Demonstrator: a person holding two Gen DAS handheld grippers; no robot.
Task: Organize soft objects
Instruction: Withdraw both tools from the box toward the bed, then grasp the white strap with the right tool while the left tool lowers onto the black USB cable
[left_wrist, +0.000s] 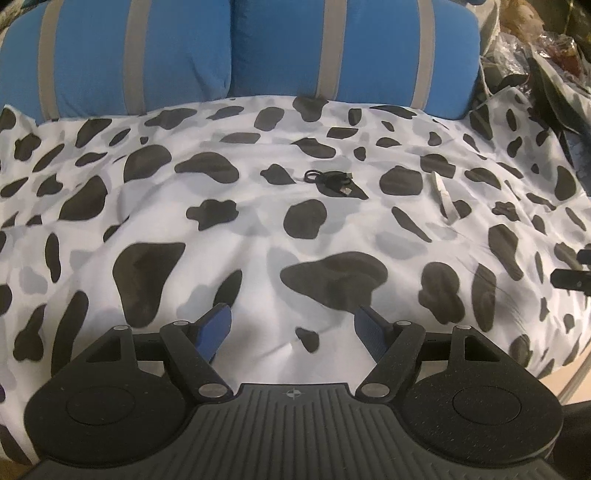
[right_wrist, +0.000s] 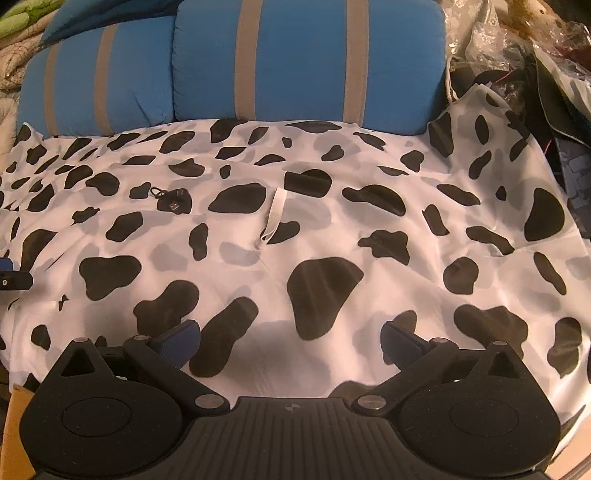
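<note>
A white sheet with black cow spots covers the bed; it also fills the right wrist view. Two blue pillows with grey stripes lean at the head, one on the left and one on the right. My left gripper is open and empty, low over the near edge of the sheet. My right gripper is open and empty too, over the near edge further right. Its tip shows at the right edge of the left wrist view.
A coiled black cable lies on the sheet mid-bed. A white strap or sheet tab lies beside it. Cluttered bags and dark items pile up at the right of the bed.
</note>
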